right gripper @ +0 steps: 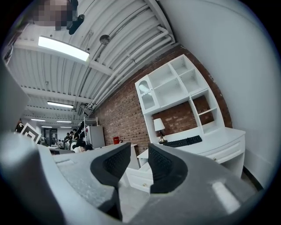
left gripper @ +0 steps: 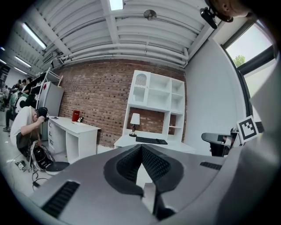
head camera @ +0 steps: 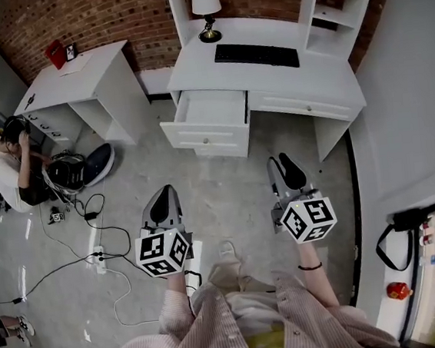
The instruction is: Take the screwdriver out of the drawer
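While the drawer [head camera: 206, 136] of the white bench [head camera: 324, 81] stands open but well ahead of you, you hold both tools pointed toward it. Your left hand-held gripper [left gripper: 141, 148] is closed on nothing. Your right hand-held gripper [right gripper: 138, 151] has its jaws apart and empty, probably ready for the grasp. The screwdriver should lie inside the drawer, but it cannot be made out.

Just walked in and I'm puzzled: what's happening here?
A person stands facing a white desk, a handheld gripper in each hand. The desk's drawer is pulled open. The left gripper is shut and empty; the right gripper is open and empty. Neither has reached the drawer, and no screwdriver shows.
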`<action>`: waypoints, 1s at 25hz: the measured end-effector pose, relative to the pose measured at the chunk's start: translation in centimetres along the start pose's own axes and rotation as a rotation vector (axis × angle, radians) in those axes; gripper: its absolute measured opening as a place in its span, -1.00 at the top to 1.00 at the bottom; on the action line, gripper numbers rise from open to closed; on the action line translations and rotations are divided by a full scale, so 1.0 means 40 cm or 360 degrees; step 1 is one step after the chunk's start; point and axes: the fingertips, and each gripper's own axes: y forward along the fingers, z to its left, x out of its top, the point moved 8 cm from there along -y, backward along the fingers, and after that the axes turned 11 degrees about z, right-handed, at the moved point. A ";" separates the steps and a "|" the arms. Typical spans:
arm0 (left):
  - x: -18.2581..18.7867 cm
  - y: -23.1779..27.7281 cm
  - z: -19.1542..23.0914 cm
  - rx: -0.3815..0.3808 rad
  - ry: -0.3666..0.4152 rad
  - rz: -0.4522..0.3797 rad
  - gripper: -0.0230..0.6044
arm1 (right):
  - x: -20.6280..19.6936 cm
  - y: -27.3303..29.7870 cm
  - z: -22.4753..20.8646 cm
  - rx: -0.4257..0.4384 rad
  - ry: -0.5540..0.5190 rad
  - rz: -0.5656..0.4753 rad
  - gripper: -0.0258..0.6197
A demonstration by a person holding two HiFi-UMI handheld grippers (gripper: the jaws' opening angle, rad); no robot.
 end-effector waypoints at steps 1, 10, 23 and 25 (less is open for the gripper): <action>0.012 0.024 0.013 -0.0008 0.0001 0.0004 0.93 | 0.004 0.025 -0.004 -0.0009 0.0005 0.0003 0.58; 0.089 0.223 0.112 -0.0066 0.0004 0.0026 0.93 | 0.029 0.216 -0.053 -0.0071 0.0029 0.0024 0.50; 0.169 0.434 0.212 -0.0144 0.0025 0.0034 0.93 | 0.044 0.444 -0.101 -0.0035 0.0062 0.0107 0.45; 0.170 0.454 0.221 -0.0147 0.0024 0.0040 0.93 | 0.038 0.470 -0.109 -0.0011 0.0084 0.0133 0.45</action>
